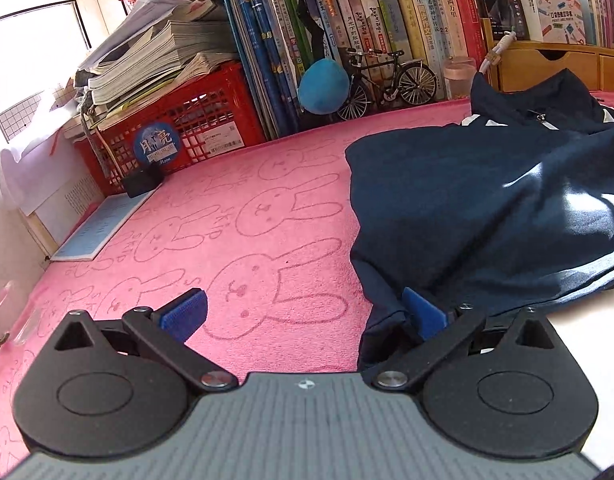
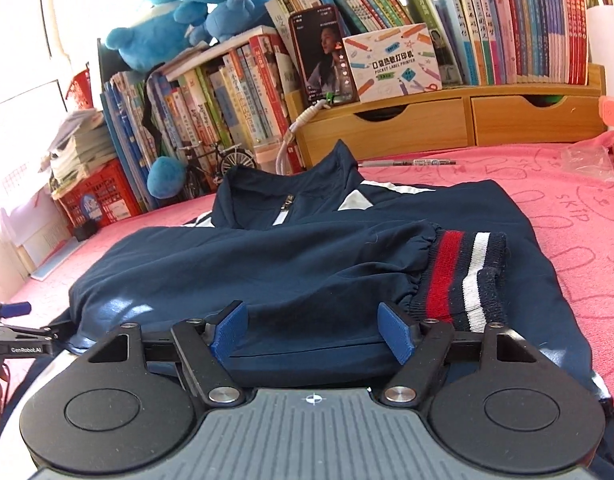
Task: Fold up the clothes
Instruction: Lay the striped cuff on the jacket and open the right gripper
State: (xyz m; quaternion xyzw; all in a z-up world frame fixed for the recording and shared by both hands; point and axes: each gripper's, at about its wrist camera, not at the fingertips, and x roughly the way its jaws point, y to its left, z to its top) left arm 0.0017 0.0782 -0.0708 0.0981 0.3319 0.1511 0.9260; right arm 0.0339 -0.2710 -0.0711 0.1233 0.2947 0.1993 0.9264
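Box label: the white box [image 2: 391, 62] on the wooden drawer shelf [image 2: 447, 124] reads "POCKET LABEL PRINTER" under a line of Chinese characters.
Crate sticker: a round blue sticker [image 1: 156, 145] on the red crate [image 1: 187, 120] bears Chinese characters and a small word that looks like "Moon", too blurred to be sure.
Cloth print: the pink cloth [image 1: 243, 240] carries rabbit outlines and the word "SKIP", clearest at 3 o'clock in the right wrist view.
Tool mark: "GenRobot.AI" is printed on the left gripper's arm, seen at 9 o'clock in the right wrist view.
Jacket: the navy jacket [image 2: 307, 256] lies spread on the pink cloth, collar and zip toward 12 o'clock, one sleeve folded across the body with its red, white and navy striped cuff [image 2: 463, 276] at 3 o'clock.
Left gripper [image 1: 303, 312]: jaws spread wide, nothing clamped; its right pad [image 1: 423, 314] lies against the jacket's edge, the other over bare cloth.
Right gripper [image 2: 311, 334]: jaws well apart, straddling the jacket's near hem without pinching it.
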